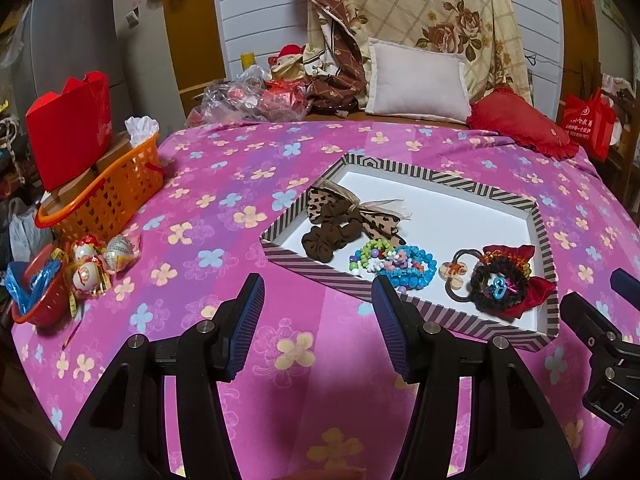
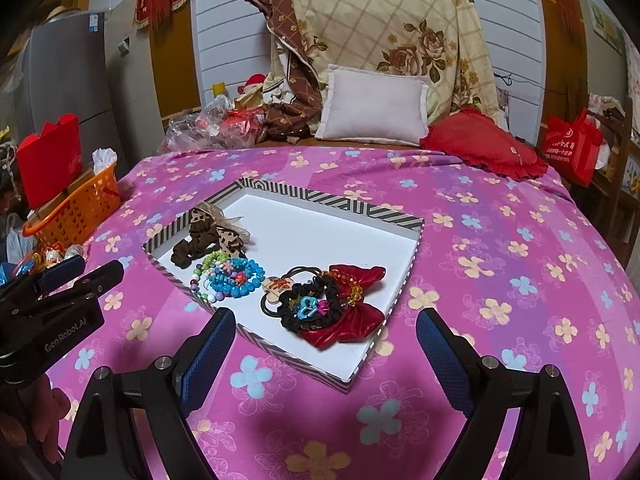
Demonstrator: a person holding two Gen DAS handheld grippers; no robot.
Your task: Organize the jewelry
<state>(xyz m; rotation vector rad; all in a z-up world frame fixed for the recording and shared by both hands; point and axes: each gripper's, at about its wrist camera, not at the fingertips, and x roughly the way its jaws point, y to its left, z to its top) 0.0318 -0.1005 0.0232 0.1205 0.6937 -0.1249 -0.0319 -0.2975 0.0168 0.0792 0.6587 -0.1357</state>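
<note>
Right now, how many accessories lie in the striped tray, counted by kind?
Bows: 2, leopard bow, red bow
Scrunchies: 2, brown scrunchie, black scrunchie
Bead bracelets, piled: about 2, blue bracelet, green bracelet
Thin hair tie with charm: 1
Total: about 7

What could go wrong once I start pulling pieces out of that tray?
1. The black scrunchie lies on the red bow and against the hair tie; gripping one will likely drag the others.
2. The bead bracelets are heaped together, so a claw may lift several or scatter beads.
3. Both claws, left and right, hang open at the tray's near rim; going in low could shove the light tray across the bedspread.
</note>
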